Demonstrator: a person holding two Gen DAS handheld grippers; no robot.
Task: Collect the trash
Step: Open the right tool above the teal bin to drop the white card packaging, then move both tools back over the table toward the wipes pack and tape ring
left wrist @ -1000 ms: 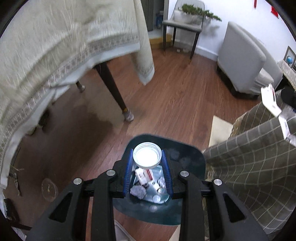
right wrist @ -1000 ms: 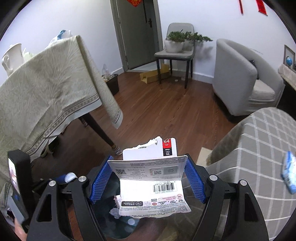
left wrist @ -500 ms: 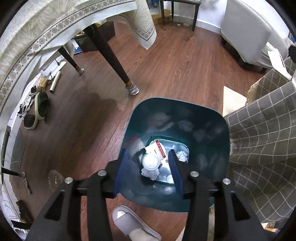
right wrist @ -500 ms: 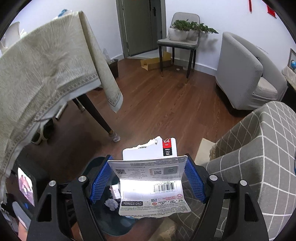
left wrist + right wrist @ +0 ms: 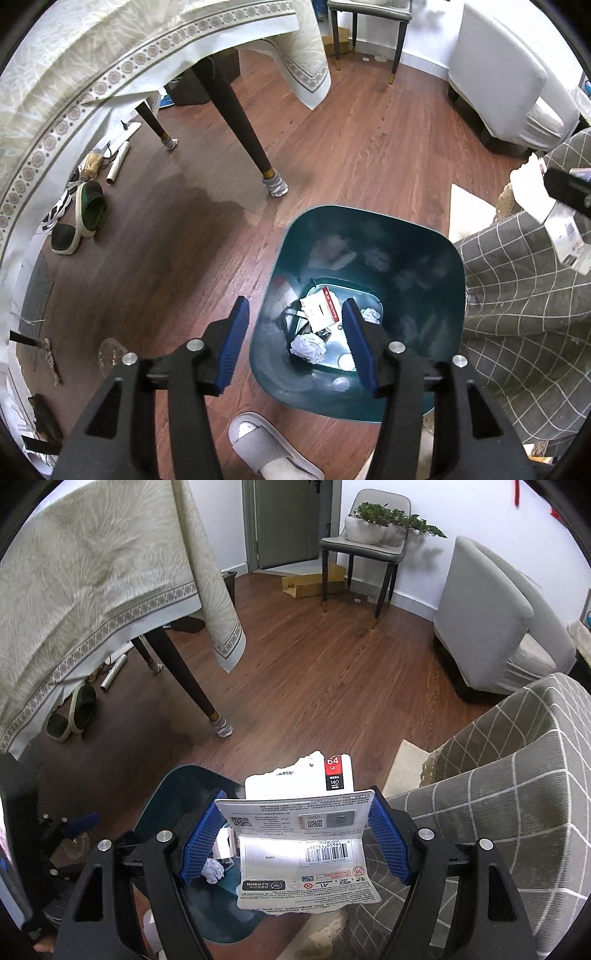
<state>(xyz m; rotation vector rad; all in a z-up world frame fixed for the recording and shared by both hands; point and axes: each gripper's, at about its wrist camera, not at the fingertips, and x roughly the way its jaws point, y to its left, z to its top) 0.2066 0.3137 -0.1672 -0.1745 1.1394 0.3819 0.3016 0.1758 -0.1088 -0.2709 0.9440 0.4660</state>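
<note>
A teal trash bin (image 5: 424, 266) stands on the wood floor beside a checked sofa. Inside lie a white and red card package (image 5: 320, 308), crumpled tissue (image 5: 308, 347) and other scraps. My left gripper (image 5: 295, 338) is open and empty above the bin's left rim. My right gripper (image 5: 295, 840) is shut on a folded white card package (image 5: 306, 834) with barcodes and a red label, held above the bin (image 5: 173, 790) and the sofa edge. That package and gripper also show at the right edge of the left wrist view (image 5: 535, 188).
A table with a cream cloth (image 5: 110, 62) and dark legs (image 5: 240, 114) stands to the left. Shoes (image 5: 88, 210) lie under it. A grey slipper (image 5: 266, 446) sits by the bin. The checked sofa (image 5: 517, 314) is right. A grey armchair (image 5: 484, 616) and chair with plant (image 5: 365, 546) stand behind.
My left gripper opened and dropped the white round lid into the bin, then rose and shifted left. My right gripper still holds the card package, now nearer the bin.
</note>
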